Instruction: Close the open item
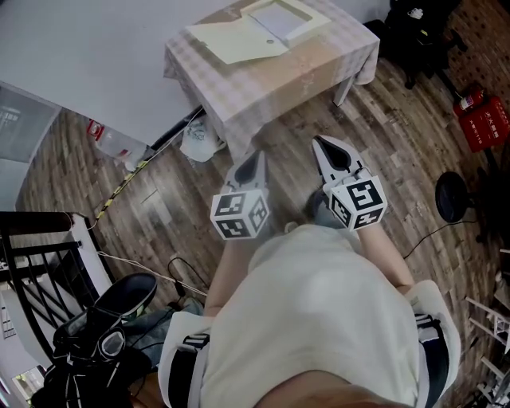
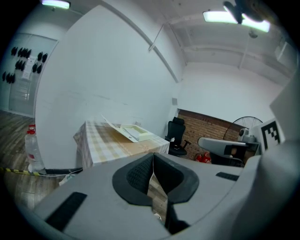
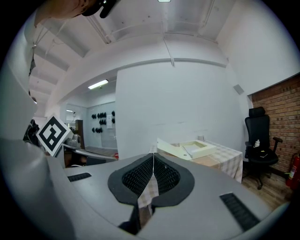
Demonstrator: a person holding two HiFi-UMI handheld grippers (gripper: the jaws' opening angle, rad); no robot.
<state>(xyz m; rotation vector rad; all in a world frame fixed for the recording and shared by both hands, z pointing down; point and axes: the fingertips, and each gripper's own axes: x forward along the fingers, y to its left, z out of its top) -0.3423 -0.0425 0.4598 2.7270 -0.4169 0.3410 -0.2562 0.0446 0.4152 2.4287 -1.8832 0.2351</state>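
Checked table, across the room, bearing open box (lid splayed): approach stage; left gripper, right gripper closed, empty; next, reach lid.

right gripper, its 2 black ribbed jaws pressed together on nothing, faces an open cream cardboard box on a checked-cloth table; a black office chair stands against a brick wall.

The person holds the left hand-held gripper and the right hand-held gripper side by side in front of the torso, a little apart, both pointing forward. Each has its jaws pressed together and empty. The bare left forearm and right forearm reach forward from the body.
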